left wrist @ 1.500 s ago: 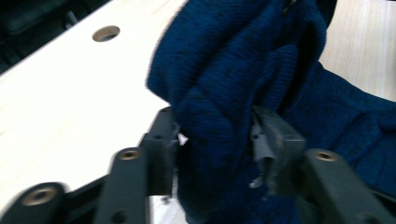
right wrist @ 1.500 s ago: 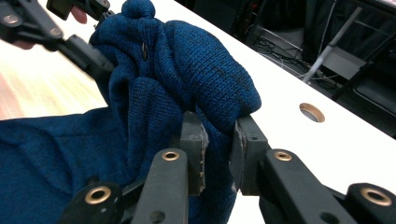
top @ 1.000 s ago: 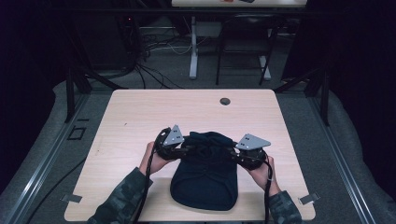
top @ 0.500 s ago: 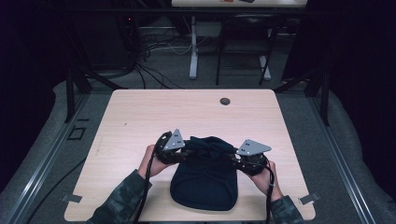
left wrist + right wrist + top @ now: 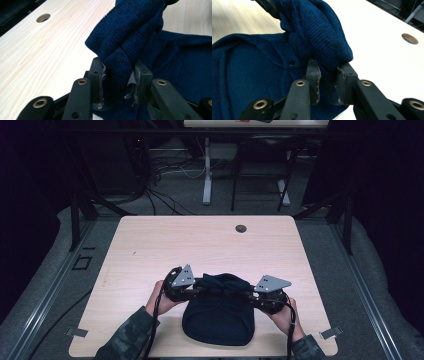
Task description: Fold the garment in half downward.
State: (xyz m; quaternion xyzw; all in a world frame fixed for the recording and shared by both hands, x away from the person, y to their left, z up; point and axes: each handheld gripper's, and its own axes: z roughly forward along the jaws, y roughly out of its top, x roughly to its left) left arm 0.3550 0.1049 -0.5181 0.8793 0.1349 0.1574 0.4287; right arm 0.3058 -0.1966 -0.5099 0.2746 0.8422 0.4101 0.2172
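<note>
Dark blue knitted garment [image 5: 217, 317] lies at the worktop's [image 5: 150, 245] near edge; your left gripper [image 5: 117, 75] and right gripper [image 5: 327, 75] each clench a bunched fold. Pull unevenly and thick knit may slip free.

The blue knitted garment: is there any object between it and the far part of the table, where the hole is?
Nothing visible. The blue knitted garment is pinched by the left gripper and the right gripper, and the table is bare up to the hole.
</note>
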